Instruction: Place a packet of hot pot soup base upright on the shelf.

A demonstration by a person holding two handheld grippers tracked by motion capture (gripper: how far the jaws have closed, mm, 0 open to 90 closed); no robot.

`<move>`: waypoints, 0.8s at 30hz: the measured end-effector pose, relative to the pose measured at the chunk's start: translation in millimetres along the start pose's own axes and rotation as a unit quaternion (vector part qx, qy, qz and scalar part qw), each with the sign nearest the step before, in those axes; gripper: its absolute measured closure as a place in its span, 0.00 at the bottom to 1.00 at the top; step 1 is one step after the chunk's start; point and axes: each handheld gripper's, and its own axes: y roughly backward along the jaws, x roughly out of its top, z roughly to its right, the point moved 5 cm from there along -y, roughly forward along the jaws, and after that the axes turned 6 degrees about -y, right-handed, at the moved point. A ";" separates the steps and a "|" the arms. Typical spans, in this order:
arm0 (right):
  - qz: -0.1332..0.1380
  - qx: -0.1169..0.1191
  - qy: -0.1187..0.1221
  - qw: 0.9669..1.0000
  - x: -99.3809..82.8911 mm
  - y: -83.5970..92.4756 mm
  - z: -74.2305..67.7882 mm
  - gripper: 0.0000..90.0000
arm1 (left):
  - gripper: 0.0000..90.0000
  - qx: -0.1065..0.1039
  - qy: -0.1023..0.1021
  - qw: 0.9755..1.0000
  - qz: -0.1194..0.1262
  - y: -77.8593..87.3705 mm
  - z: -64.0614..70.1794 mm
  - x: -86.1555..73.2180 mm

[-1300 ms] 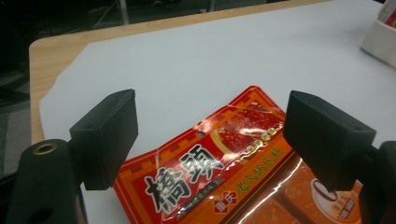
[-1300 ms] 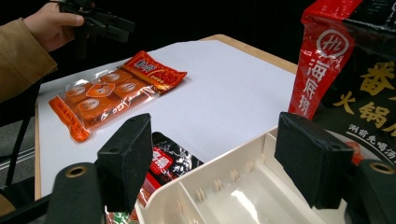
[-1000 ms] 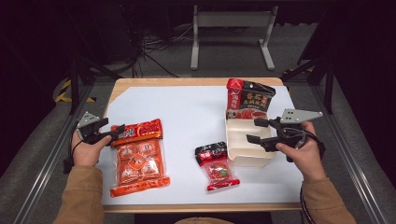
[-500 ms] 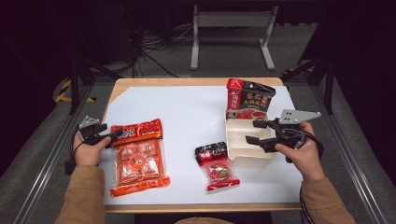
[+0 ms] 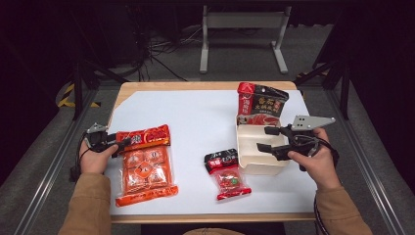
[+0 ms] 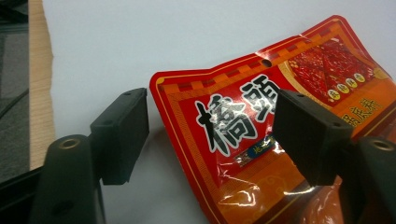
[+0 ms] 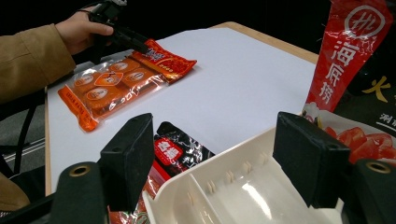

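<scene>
We see open white sheet [image 5: 195, 117] across the table's middle, from nine toward twelve o'clock, with nothing standing on it. At eight o'clock the large orange packet [image 5: 144, 166] lies flat. At six o'clock the small red-and-black packet [image 5: 226, 174] lies just beside the white tray [image 5: 254, 156]. The upright red-and-black pouch [image 5: 262, 104] blocks two o'clock, touching the tray's far edge.

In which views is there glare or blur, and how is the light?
High view: bright white table sheet, dark surroundings, soft overall. Left gripper view: glare streaks on the orange packet; the near jaws look blurred. Right gripper view: shine inside the white tray, background nearly black.
</scene>
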 end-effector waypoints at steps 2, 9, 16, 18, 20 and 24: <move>-0.001 0.001 0.000 1.000 0.0 0.0 -0.3 0.33 | 0.37 -0.011 0.007 1.000 -0.004 -0.4 0.7 -0.9; -0.004 0.000 -0.001 1.000 -1.2 -1.0 1.2 0.33 | 0.41 -0.066 0.028 0.997 -0.010 -3.8 8.7 -1.3; -0.004 0.002 0.000 1.000 -1.0 -1.6 0.4 0.33 | 0.59 -0.070 0.033 0.997 -0.008 -0.9 6.2 -2.8; -0.004 0.001 0.000 1.000 -1.1 -1.6 0.5 0.33 | 0.64 -0.071 0.032 0.997 -0.012 -1.4 6.0 -4.1; -0.005 0.001 0.002 1.000 -1.3 -1.9 0.7 0.33 | 0.64 -0.083 0.032 0.996 -0.018 -1.9 8.6 -4.8; -0.007 -0.002 0.004 1.000 -1.3 -2.1 0.9 0.34 | 0.73 -0.086 0.020 0.996 -0.029 -2.8 11.9 -5.2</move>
